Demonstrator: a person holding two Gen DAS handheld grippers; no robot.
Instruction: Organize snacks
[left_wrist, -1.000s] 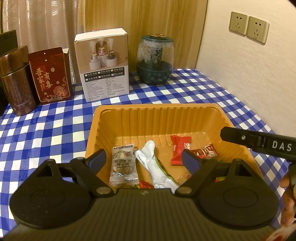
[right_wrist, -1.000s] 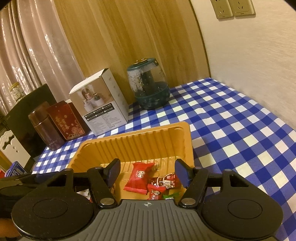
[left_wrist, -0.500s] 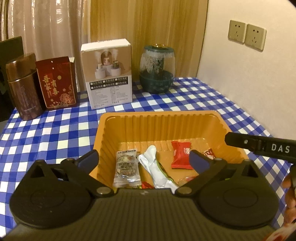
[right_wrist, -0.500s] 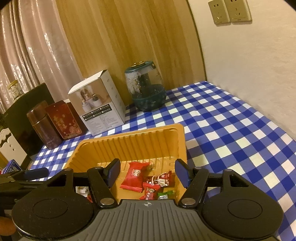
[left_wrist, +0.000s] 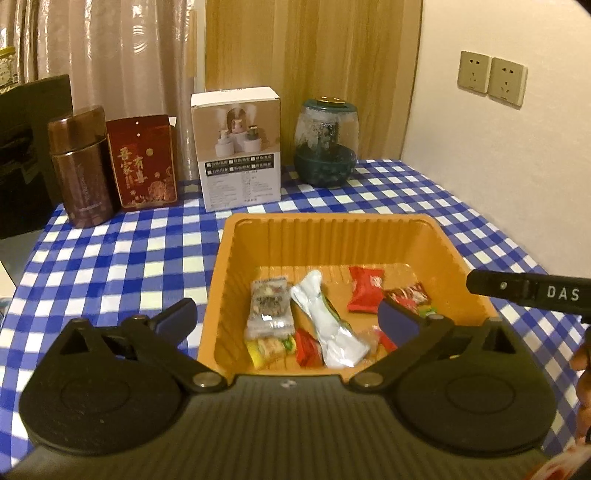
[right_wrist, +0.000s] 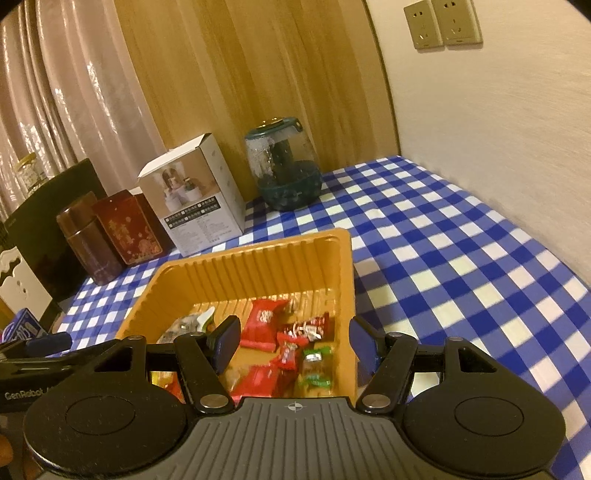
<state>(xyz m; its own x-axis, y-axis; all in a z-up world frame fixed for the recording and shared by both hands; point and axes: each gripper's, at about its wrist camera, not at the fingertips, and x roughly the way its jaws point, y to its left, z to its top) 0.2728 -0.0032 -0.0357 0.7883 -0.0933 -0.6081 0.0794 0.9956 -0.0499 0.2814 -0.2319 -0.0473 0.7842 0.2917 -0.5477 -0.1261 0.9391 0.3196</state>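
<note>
An orange plastic tray (left_wrist: 332, 236) sits on the blue checked tablecloth and holds several wrapped snacks: a clear packet of nut bar (left_wrist: 269, 306), a white wrapper (left_wrist: 325, 325), a red packet (left_wrist: 364, 288) and small red and green candies (right_wrist: 314, 365). My left gripper (left_wrist: 288, 319) is open and empty above the tray's near edge. My right gripper (right_wrist: 293, 343) is open and empty above the tray's (right_wrist: 258, 258) near right corner. The right gripper's finger (left_wrist: 528, 290) shows at the right of the left wrist view.
At the table's back stand a brown tin (left_wrist: 81, 166), a red box (left_wrist: 144, 162), a white carton (left_wrist: 238, 147) and a glass jar with a green base (left_wrist: 327, 144). A wall with sockets (left_wrist: 491, 77) borders the right side. A black chair (right_wrist: 48, 229) is at left.
Both grippers have risen and drawn back from the tray, so more of the table and wall shows. Both stay open and empty. The snacks have not moved.
</note>
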